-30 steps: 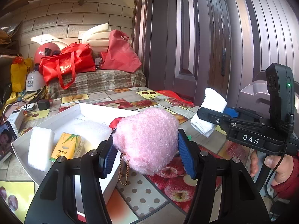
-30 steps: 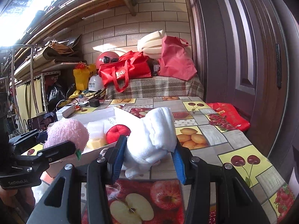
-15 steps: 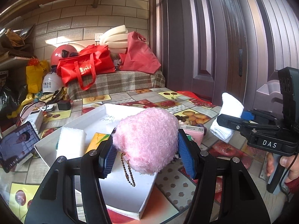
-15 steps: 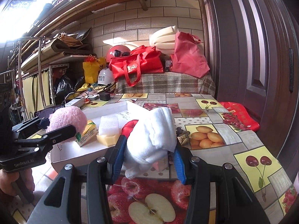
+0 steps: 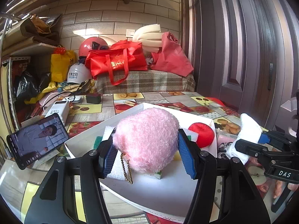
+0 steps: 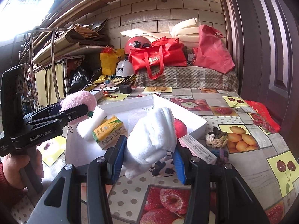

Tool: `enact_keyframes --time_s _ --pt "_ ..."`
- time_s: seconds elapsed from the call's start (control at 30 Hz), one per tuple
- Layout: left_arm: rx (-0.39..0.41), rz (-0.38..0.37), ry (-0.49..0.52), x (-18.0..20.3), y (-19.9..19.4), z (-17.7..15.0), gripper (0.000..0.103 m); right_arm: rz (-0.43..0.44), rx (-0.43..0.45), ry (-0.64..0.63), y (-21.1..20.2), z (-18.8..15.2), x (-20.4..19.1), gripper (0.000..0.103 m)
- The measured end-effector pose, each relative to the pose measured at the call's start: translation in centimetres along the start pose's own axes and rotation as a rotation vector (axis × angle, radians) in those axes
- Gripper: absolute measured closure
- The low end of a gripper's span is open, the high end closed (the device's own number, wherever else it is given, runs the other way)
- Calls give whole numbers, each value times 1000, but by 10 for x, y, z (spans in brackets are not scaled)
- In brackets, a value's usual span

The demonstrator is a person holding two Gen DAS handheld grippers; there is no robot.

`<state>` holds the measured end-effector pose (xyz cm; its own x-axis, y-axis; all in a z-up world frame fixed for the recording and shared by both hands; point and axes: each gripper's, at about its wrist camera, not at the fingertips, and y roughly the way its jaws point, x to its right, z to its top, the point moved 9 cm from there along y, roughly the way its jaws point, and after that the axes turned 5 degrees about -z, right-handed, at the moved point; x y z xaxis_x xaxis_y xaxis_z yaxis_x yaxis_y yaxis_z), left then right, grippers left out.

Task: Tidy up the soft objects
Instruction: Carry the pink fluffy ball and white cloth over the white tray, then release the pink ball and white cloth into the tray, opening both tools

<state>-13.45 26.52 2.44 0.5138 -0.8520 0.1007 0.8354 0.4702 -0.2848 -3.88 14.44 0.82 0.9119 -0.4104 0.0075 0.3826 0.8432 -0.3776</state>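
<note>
left claw (image 5: 146,155): I clench the pink plush (image 5: 147,140) by its sides, above the white tray (image 5: 168,192), so it can drop inside | right claw (image 6: 147,160): I grasp the white cloth (image 6: 152,136), tray just ahead, beside it | both soft, so I squeeze gently

Black left claw (image 5: 147,154), blue ribbed pads (image 5: 110,156), silver screws; red sleeve (image 6: 4,184).
</note>
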Motion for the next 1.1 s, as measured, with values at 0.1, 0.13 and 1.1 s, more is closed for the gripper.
enact_keyframes --time_s 0.1,0.13,1.1 --pt "-5 17 -9 -9 7 1 43 32 -23 -38 14 1 -21 56" --pt "-9 21 -10 -12 10 3 42 46 -34 -47 19 1 -28 56" --pt "-69 62 -17 -39 66 15 42 -55 -203 116 104 9 -16 55"
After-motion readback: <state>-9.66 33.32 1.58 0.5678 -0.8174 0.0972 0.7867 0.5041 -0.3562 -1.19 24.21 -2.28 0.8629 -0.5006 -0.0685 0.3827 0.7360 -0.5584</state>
